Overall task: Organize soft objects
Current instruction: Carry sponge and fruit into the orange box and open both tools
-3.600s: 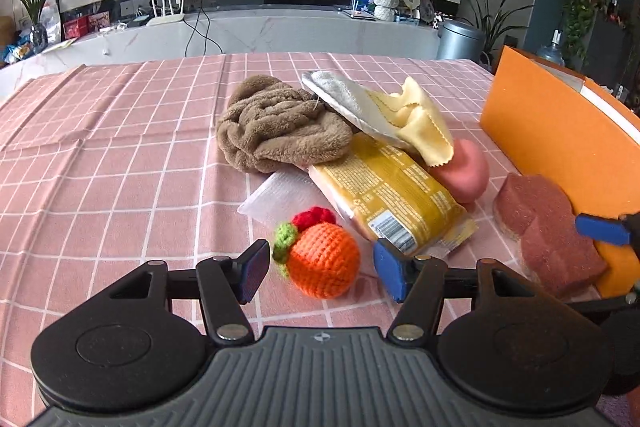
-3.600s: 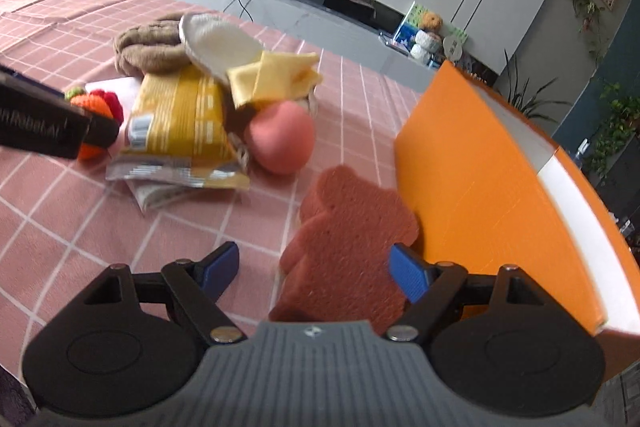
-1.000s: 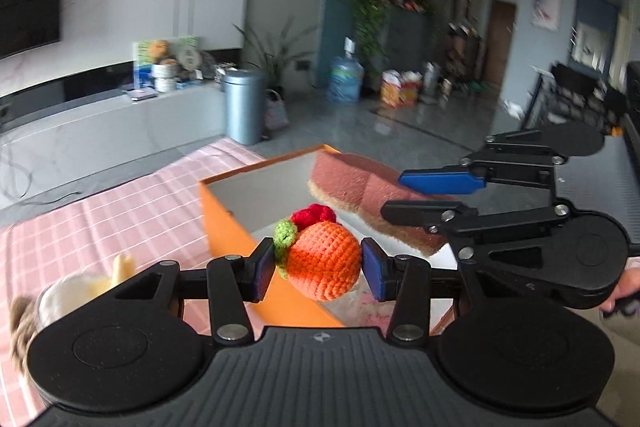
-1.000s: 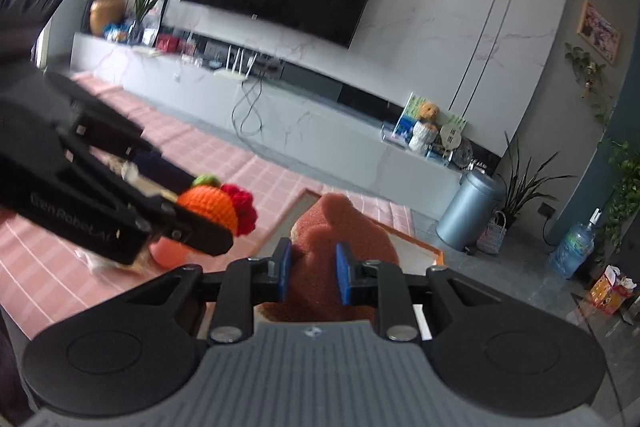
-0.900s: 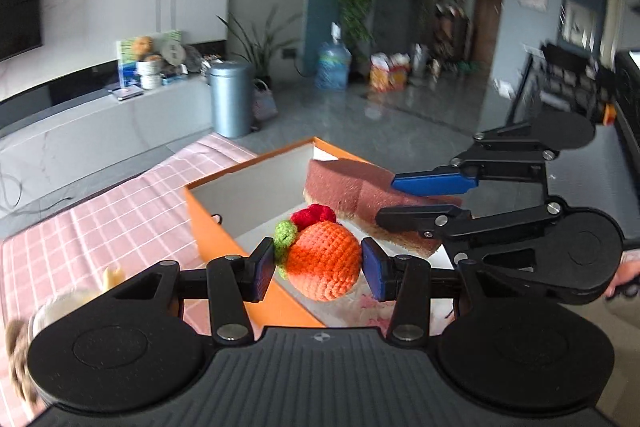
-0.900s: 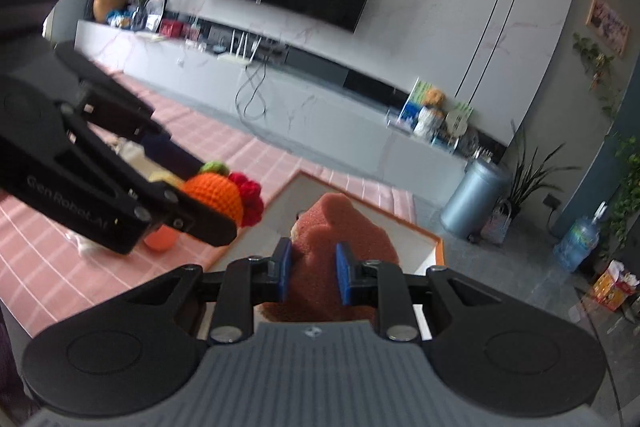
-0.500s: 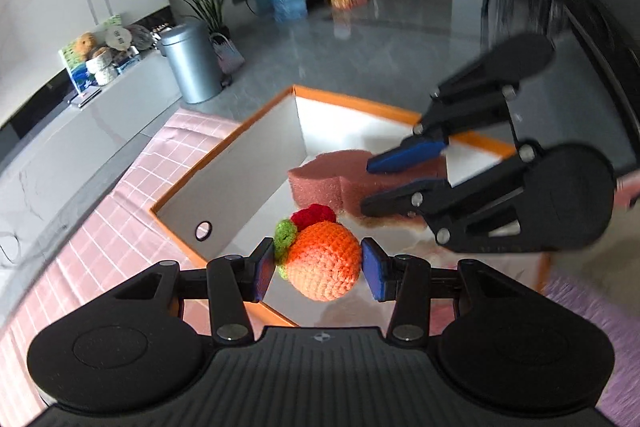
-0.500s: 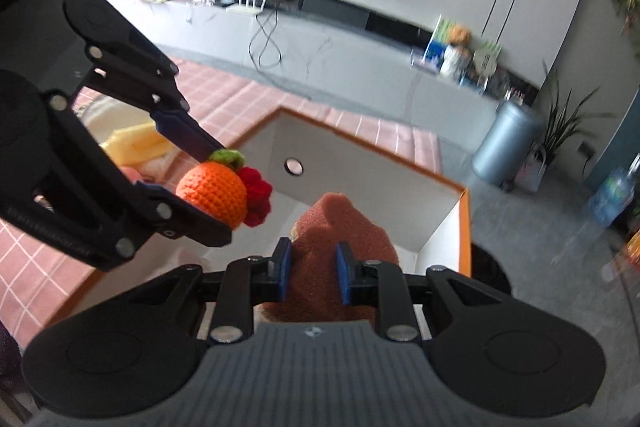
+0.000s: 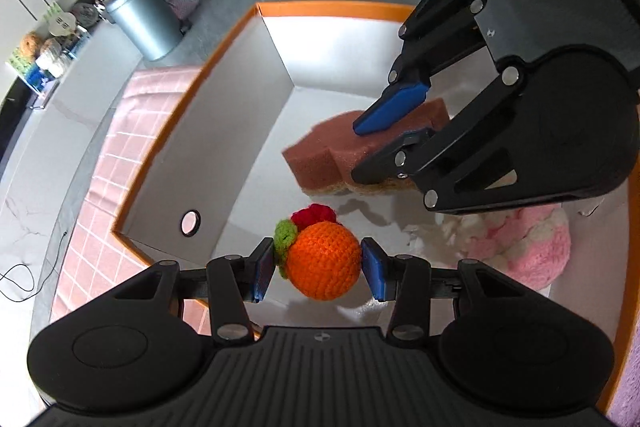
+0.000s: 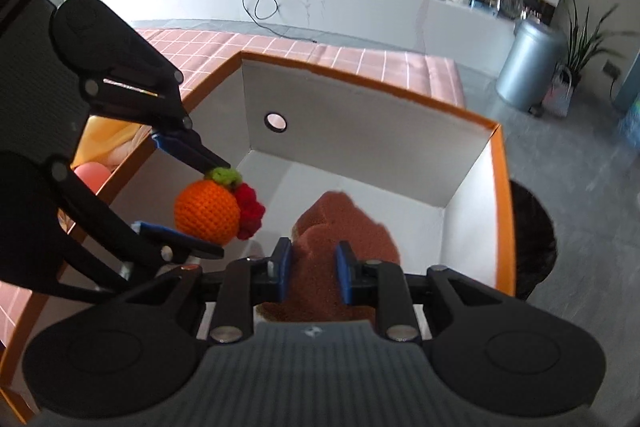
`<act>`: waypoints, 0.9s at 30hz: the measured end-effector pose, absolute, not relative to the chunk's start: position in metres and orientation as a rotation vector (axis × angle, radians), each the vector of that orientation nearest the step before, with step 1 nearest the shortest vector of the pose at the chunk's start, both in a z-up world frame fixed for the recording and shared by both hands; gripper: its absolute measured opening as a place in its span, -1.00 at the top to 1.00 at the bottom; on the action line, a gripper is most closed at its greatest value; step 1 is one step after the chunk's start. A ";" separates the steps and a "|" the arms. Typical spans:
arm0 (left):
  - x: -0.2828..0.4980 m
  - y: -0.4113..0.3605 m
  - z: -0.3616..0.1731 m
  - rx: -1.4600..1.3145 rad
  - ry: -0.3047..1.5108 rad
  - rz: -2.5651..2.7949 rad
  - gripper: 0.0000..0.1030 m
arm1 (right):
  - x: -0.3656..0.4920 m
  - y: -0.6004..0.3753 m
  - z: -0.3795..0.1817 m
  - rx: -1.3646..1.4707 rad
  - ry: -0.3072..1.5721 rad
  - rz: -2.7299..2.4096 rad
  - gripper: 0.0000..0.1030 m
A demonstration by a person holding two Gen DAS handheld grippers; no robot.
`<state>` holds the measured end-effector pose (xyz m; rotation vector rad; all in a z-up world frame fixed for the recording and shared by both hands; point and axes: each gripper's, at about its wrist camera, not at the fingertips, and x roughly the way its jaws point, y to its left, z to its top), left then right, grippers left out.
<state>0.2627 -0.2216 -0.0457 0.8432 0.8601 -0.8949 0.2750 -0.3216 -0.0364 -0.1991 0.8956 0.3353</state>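
Both grippers had swung from the tabletop pile to above the white-lined orange box (image 9: pixel 240 27), the left gripper (image 9: pixel 318 269) clenched on the orange crocheted fruit (image 9: pixel 322 259), the right gripper (image 10: pixel 313 273) on the reddish-brown sponge (image 10: pixel 344 223), so both seemed ready for release.

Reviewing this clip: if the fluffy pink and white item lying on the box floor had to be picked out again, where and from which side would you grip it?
Grip the pink and white plush across its rounded pink mound, coming straight down from above. It lies low on the floor of the orange box, whose tall walls block any side approach. Its soft pile should squash between the pads. The right hand-held gripper, holding the sponge, hangs just above it and would likely have to clear first.
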 end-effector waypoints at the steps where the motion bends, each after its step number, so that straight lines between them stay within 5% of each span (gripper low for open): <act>1: 0.263 -0.222 -0.048 0.854 0.866 -0.893 -0.02 | 0.276 -0.320 -0.038 -0.199 0.901 0.335 0.56; 17: 0.264 -0.229 -0.055 0.900 0.896 -0.849 -0.21 | 0.282 -0.317 -0.052 -0.104 0.988 0.371 0.52; 21: 0.260 -0.230 -0.051 0.900 0.885 -0.845 -0.41 | 0.277 -0.315 -0.050 -0.105 0.980 0.369 0.43; 27: 0.255 -0.224 -0.040 0.865 0.864 -0.837 -0.42 | 0.269 -0.316 -0.039 -0.114 0.961 0.351 0.32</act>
